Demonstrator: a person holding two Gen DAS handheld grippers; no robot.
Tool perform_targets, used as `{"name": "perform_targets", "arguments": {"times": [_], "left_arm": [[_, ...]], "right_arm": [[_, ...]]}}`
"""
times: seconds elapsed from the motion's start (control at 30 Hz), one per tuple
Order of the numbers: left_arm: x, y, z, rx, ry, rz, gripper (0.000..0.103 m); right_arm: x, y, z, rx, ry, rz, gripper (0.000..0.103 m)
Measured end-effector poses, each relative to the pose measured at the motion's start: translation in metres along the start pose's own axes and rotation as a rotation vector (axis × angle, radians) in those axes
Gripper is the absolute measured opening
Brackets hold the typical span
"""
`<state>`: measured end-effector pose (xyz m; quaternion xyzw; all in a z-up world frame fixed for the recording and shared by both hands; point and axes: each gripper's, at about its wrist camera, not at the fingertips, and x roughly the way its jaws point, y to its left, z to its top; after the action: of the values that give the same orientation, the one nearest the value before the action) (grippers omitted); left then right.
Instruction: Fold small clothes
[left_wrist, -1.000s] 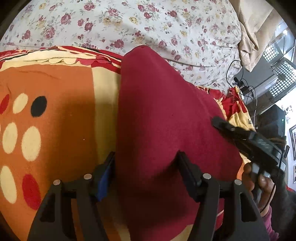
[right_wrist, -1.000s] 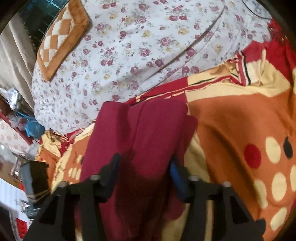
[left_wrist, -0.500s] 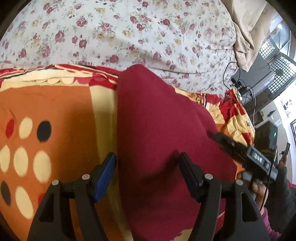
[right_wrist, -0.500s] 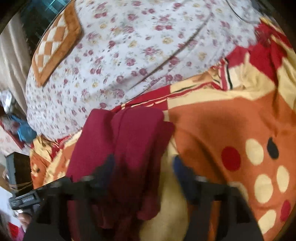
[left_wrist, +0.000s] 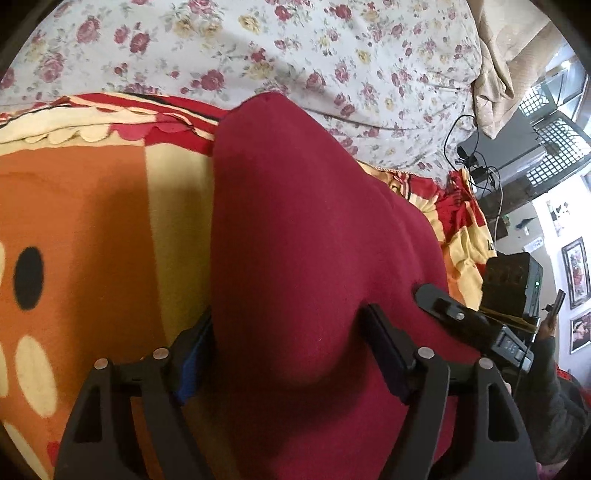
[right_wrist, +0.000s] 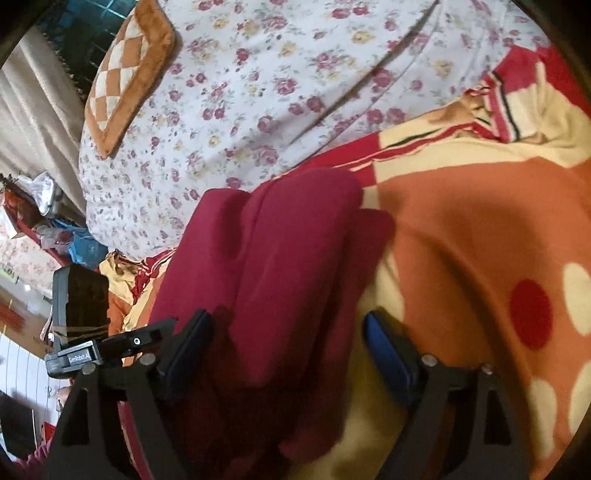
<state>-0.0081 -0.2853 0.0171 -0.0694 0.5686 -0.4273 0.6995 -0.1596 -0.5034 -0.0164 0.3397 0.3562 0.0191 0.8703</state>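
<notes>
A dark red garment (left_wrist: 303, 236) lies folded lengthwise on an orange, cream and red blanket (left_wrist: 92, 221). It also shows in the right wrist view (right_wrist: 288, 258), with folded layers side by side. My left gripper (left_wrist: 288, 350) is open, its jaws astride the near end of the garment. My right gripper (right_wrist: 288, 347) is open too, low over the garment's near end, with the right finger above the blanket. The right gripper's tip (left_wrist: 443, 306) shows in the left wrist view at the garment's right edge, and the left gripper (right_wrist: 122, 343) shows in the right wrist view.
A floral white bedsheet (left_wrist: 258, 48) covers the bed beyond the blanket. An orange checkered cushion (right_wrist: 125, 74) lies on it. Cables and a dark box (left_wrist: 491, 162) stand off the bed's edge. A black device (right_wrist: 79, 299) sits beside the bed.
Both grippers dropped closer to the garment again after a brief lift. The left gripper's jaws now sit around the garment's near end. The garment itself has barely shifted.
</notes>
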Motion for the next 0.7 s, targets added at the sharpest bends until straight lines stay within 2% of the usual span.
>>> {"name": "perform_targets", "arguments": {"times": [0.1,0.13,0.2,0.3,0.47,0.57,0.7], "left_arm": [[-0.002,-0.005,-0.001,0.028,0.001,0.001,0.054],[-0.004,-0.006,-0.001,0.027,-0.002,-0.003,0.045],[-0.014,-0.006,-0.003,0.012,-0.014,-0.036,0.036],[-0.038,-0.011,-0.017,-0.003,-0.029,-0.037,0.034],[-0.085,-0.016,-0.058,-0.005,-0.052,-0.011,0.034],[-0.115,-0.009,-0.087,-0.037,-0.081,0.011,0.034],[-0.128,0.006,-0.121,-0.078,-0.099,0.071,0.034]], "right_arm": [[0.004,0.004,0.002,0.001,0.009,0.013,0.054],[0.002,0.007,0.002,-0.004,0.003,0.013,0.048],[-0.005,0.017,0.003,-0.025,-0.012,0.002,0.039],[-0.02,0.034,0.002,-0.04,-0.019,0.044,0.037],[-0.038,0.076,-0.016,-0.105,0.033,0.107,0.037],[-0.037,0.097,-0.035,-0.124,0.076,0.15,0.037],[-0.02,0.114,-0.061,-0.137,0.14,0.167,0.038]]}}
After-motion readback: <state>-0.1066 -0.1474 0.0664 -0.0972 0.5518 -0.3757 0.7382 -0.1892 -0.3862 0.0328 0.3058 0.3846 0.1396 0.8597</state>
